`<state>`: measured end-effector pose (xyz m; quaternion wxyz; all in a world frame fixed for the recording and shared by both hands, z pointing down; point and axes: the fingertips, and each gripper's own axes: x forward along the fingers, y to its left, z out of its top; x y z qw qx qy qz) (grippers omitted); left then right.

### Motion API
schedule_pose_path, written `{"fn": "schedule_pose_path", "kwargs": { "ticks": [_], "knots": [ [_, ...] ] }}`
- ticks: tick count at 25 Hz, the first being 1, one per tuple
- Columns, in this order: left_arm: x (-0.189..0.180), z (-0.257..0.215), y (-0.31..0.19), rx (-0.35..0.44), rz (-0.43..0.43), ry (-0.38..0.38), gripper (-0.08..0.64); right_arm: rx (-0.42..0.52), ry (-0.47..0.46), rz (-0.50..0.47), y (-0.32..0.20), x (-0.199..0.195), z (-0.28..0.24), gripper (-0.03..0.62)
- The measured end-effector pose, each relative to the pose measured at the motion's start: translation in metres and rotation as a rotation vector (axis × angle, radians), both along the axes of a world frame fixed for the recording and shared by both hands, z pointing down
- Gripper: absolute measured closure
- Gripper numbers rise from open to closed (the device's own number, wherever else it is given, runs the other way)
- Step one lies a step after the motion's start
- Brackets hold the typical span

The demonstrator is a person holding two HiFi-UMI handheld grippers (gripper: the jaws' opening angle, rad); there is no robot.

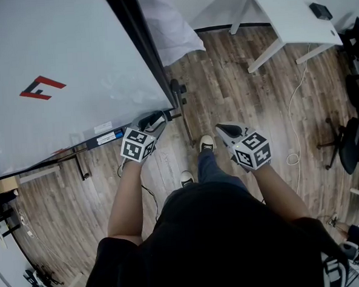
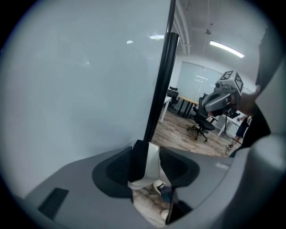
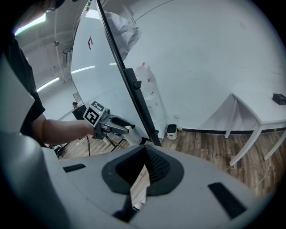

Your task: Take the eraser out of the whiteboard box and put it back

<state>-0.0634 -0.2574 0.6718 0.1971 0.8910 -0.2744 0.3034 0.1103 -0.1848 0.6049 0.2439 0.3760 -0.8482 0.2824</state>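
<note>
Looking along the left gripper (image 2: 149, 157), you can see the eraser (image 2: 144, 163) sitting right between its jaws. The black felt side is against the pad nearer the whiteboard (image 2: 80, 80) and the white body is against the other pad. Both pads are pressing on it, so the jaws stand pretty wide but are clamped onto the eraser. The board's surface runs along just beside the jaws on that one side. Its black frame edge (image 2: 163, 89) stands straight ahead past the tips. Below the jaws there's only wooden floor (image 2: 178, 129) and a shoe (image 2: 161, 188), so the eraser is up in the air in the grip.

The right gripper (image 3: 144, 156) has its jaws closed together with nothing in them, just a sliver of floor showing under where the pads meet. It's held well apart from the other one. The left gripper shows ahead of its jaws and off to the side, with the white end of the eraser poking out at the tip
</note>
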Motion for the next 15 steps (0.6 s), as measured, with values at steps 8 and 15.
{"fn": "schedule_pose_path", "kwargs": {
  "ticks": [8,15],
  "knots": [
    [0.0003,0.0004,0.0007,-0.012,-0.004,0.01,0.368,0.001,0.001,0.001,0.0032,0.0001,-0.0011,0.598],
    [0.0005,-0.0006,0.0021,0.006,-0.005,-0.012,0.382,0.003,0.0,0.001,0.0075,0.0009,-0.0021,0.597]
  ]
}}
